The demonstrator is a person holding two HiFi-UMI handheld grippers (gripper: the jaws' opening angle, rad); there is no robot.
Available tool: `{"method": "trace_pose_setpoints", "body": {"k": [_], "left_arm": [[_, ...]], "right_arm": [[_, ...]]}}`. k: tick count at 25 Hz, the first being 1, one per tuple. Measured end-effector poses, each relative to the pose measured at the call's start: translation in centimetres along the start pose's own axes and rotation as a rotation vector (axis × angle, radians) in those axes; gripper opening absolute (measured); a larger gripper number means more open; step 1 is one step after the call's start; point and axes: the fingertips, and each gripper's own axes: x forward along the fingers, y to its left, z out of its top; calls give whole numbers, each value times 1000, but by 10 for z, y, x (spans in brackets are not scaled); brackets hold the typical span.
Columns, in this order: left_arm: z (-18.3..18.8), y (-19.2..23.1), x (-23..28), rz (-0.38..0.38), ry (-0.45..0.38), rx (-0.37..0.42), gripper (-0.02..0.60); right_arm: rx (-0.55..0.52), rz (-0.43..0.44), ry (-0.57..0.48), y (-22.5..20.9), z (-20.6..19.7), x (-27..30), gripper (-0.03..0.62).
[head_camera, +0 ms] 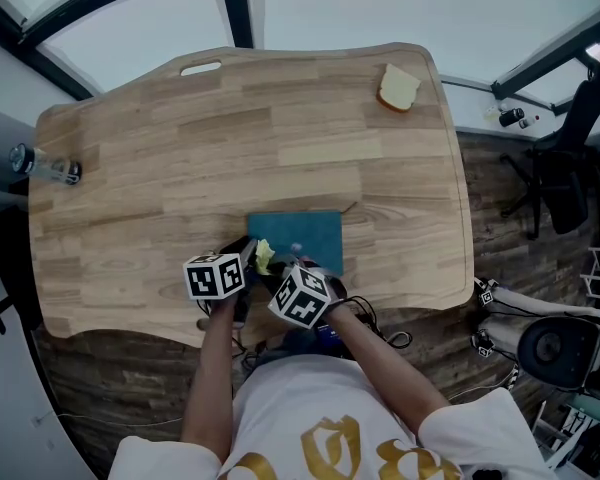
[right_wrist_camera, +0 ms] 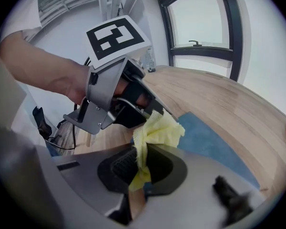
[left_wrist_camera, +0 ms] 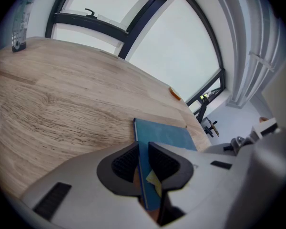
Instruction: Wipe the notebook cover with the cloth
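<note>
A blue notebook (head_camera: 302, 236) lies flat near the table's front edge. In the left gripper view its near-left edge (left_wrist_camera: 142, 175) stands between the jaws, and my left gripper (left_wrist_camera: 143, 149) is shut on it. My right gripper (right_wrist_camera: 142, 156) is shut on a crumpled yellow cloth (right_wrist_camera: 157, 130), which bulges out past the fingertips. The cloth (head_camera: 264, 258) hangs over the notebook's near-left corner, right beside the left gripper (head_camera: 248, 258). In the right gripper view the left gripper (right_wrist_camera: 115, 97) sits just ahead, and the notebook cover (right_wrist_camera: 207, 140) spreads to the right.
A clear bottle (head_camera: 44, 164) lies at the wooden table's (head_camera: 180, 148) far left edge. A tan slice-shaped piece (head_camera: 398, 88) rests at the back right corner. A black office chair (head_camera: 565, 168) stands off to the right. Cables hang below the front edge.
</note>
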Motion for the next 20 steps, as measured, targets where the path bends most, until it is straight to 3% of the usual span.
{"method": "trace_pose_setpoints", "body": {"k": [11, 20], "left_arm": [[0, 1, 0, 1, 2, -2, 71], [0, 0, 0, -5, 8, 9, 71]], "right_arm": [[7, 40, -8, 8, 2, 2, 40], [14, 21, -17, 4, -3, -2, 40]]}}
